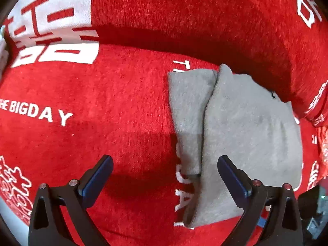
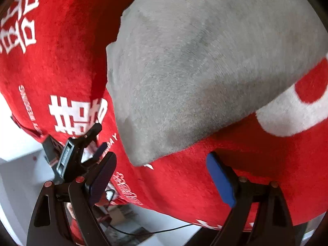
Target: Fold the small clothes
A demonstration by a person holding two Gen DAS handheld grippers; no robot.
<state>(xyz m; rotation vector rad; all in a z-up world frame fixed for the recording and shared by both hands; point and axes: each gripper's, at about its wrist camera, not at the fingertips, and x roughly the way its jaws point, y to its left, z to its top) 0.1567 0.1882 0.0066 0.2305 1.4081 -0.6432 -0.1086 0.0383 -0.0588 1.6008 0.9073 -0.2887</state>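
Folded grey garment (image 1: 246, 127) lies on red printed cover (image 1: 123, 94), near its far fold and right edge. Bare cover stretches left of it. Left tongs (image 1: 165, 174) spread, empty, above garment's near corner. Right tongs (image 2: 162, 176) spread, empty, near garment's rounded edge (image 2: 143, 160). Pale floor (image 2: 18, 180) beyond cover edge.

I see the grey garment (image 1: 246, 127) as soft, matt fleece-like cloth. The red cover (image 1: 123, 94) beneath it is rough, napped chenille-type cloth with white woven lettering. The left gripper (image 1: 165, 176) shows matt black plastic arms, blue pads (image 1: 233, 178), metal rivets.
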